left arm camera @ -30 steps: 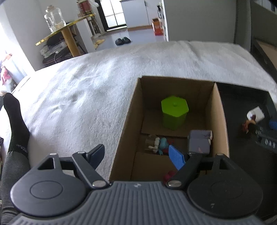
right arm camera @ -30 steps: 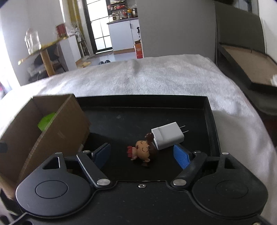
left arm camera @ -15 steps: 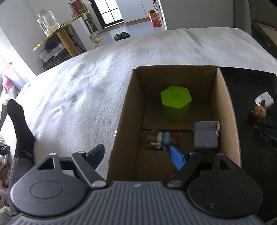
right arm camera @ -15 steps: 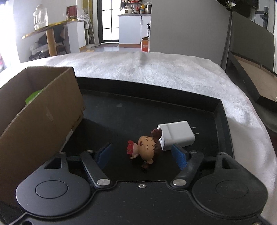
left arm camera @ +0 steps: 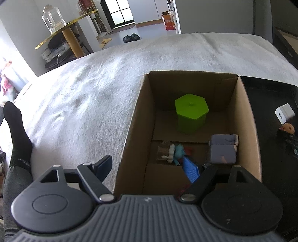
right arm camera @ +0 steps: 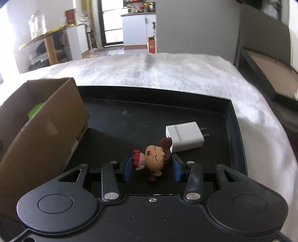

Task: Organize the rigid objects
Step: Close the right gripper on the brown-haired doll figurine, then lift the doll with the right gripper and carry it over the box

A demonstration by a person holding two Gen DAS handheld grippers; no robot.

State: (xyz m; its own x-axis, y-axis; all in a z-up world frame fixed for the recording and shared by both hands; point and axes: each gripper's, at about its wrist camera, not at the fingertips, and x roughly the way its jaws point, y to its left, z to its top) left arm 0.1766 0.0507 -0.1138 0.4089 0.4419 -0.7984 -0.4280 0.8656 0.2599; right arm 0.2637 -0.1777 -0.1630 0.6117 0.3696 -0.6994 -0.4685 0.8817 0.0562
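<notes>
In the right wrist view a small doll figure (right arm camera: 154, 160) with brown hair lies on the black tray (right arm camera: 231, 119), and my right gripper (right arm camera: 151, 168) is shut on it, blue pads against both sides. A white charger plug (right arm camera: 184, 136) lies just beyond the doll, touching its hair. My left gripper (left arm camera: 148, 167) stands open over the near left wall of the cardboard box (left arm camera: 244, 119), one finger outside, one inside. In the box sit a green hexagonal container (left arm camera: 190, 115), a grey toy sofa (left arm camera: 222, 149) and a small blue-and-white figure (left arm camera: 176, 152).
The box and tray rest side by side on a white fluffy cover (left arm camera: 83, 96). A person's leg in a black sock (left arm camera: 16, 130) lies at the left edge. A gold-topped side table with a glass jar (left arm camera: 53, 17) stands beyond the bed. A dark frame (right arm camera: 268, 74) leans at the right.
My right gripper's fingers have come together from wide apart onto the doll. The left gripper's view has shifted slightly over the box; its jaws stay apart.
</notes>
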